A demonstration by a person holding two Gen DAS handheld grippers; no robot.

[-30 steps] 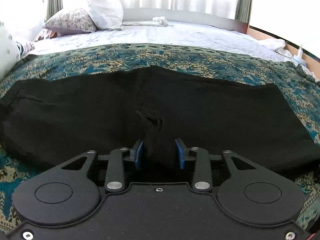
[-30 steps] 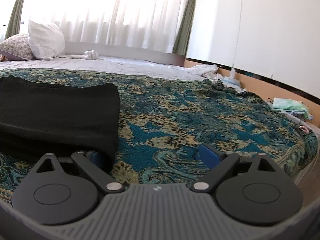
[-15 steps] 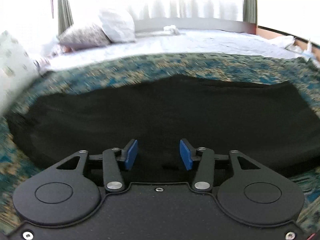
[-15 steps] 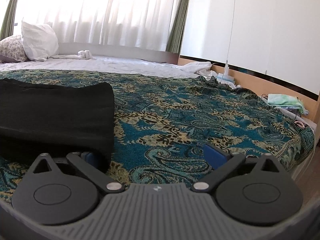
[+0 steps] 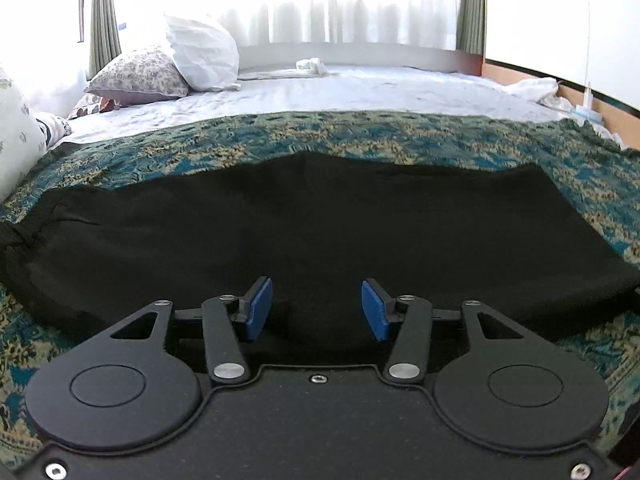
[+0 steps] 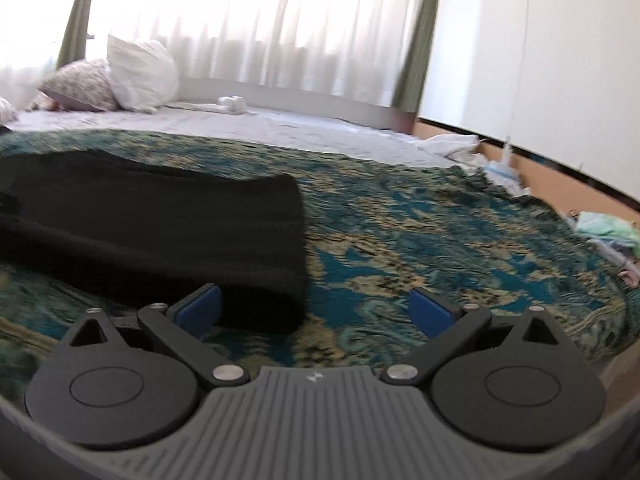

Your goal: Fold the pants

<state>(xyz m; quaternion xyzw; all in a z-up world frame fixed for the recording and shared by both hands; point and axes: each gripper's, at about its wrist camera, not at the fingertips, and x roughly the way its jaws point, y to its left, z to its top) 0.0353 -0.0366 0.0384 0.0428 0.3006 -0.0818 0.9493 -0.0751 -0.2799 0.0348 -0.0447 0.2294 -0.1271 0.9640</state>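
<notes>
The black pants lie folded in a long band across the patterned bedspread on the bed. The left gripper hangs over their near edge, fingers parted with cloth between them, ungripped. The right gripper is spread wide at the pants' end, its left finger beside the hem.

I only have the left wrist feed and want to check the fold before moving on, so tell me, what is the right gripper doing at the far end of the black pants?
Observer: The right gripper is wide open and holds nothing; the end of the black fabric pants lies by its left blue pad.
Operator: Is that end folded over?
Observer: Yes, it lies in stacked layers on the teal and gold patterned bedspread.
Operator: Anything past the bedspread's right side?
Observer: A pale green bundle of cloth lies at the bed's right edge, clear of the pants.
</notes>
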